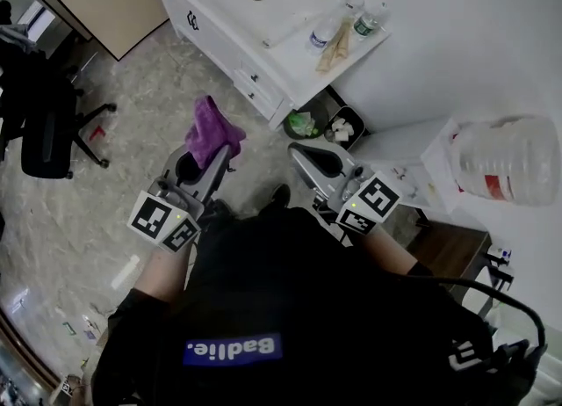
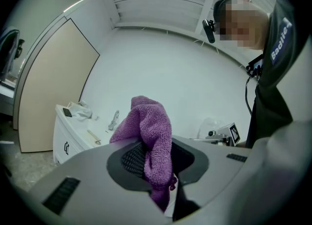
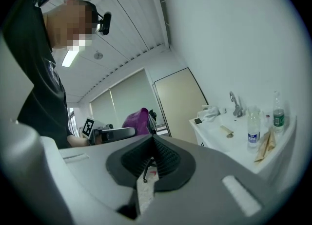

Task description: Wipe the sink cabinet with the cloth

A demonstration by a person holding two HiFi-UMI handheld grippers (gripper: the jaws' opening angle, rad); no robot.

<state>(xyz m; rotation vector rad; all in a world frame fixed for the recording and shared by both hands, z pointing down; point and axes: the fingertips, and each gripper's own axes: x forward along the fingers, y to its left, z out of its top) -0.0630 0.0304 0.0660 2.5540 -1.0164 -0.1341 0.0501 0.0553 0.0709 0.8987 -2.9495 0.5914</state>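
A purple cloth (image 1: 211, 132) sticks up out of my left gripper (image 1: 219, 160), which is shut on it. In the left gripper view the cloth (image 2: 151, 136) is pinched between the dark pads of that gripper (image 2: 157, 168) and folds over above them. My right gripper (image 1: 303, 151) is held beside it, shut with nothing in it; its pads meet in the right gripper view (image 3: 152, 155). The white sink cabinet (image 1: 219, 44) stands ahead against the wall, some way beyond both grippers. From the right gripper view I see the cabinet (image 3: 229, 139), the cloth (image 3: 136, 121) and the left gripper (image 3: 117, 132).
Bottles (image 1: 320, 37) and a paper bag lie on the cabinet's top. A small bin (image 1: 303, 123) and a box (image 1: 344, 125) sit on the floor by its corner. An office chair (image 1: 48, 123) is at the left, a large water jug (image 1: 509, 160) at the right.
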